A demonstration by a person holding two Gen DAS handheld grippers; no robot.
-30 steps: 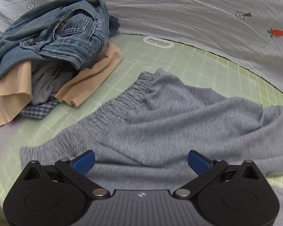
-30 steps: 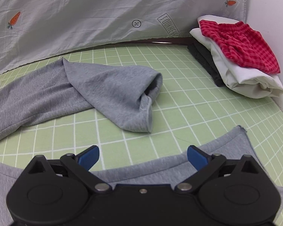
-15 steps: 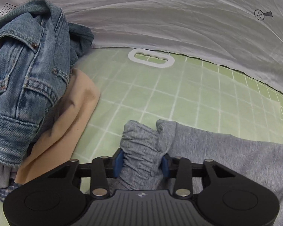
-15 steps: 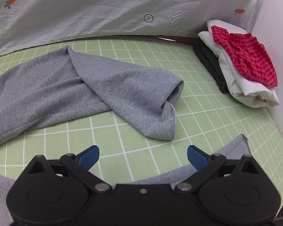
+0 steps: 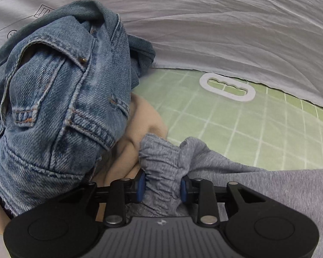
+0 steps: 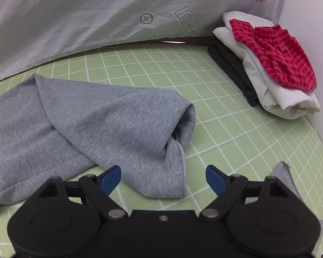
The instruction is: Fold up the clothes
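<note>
Grey jersey trousers (image 5: 269, 185) lie spread over a green mat (image 5: 247, 129) with a white grid, and their gathered elastic waistband (image 5: 161, 163) is bunched up between the blue pads of the left tongs (image 5: 162, 188), which pinch it at a narrow setting; the pads are easing very slightly apart yet press on the cloth on both sides. Just left of that grip, at the mat's left edge, sits an unfolded heap: a denim garment (image 5: 60, 107) on top and a tan cloth (image 5: 144, 120) under it, the tan cloth touching the waistband. A white oval handle cut-out (image 5: 227, 88) marks the mat's far edge, where a pale grey sheet (image 5: 204, 21) printed with small symbols rises behind it. In the right view, one trouser leg (image 6: 109, 118) lies folded back across the mat, its open cuff towards the mat's right side. The right tongs (image 6: 163, 177) hover over the near end of that leg, spread wide and closing, their pads apart from the fabric and gripping nothing. At the far right corner of the mat stands a folded stack (image 6: 269, 75): a dark item lowest, a white one on it, red checked shorts (image 6: 275, 56) on top.
</note>
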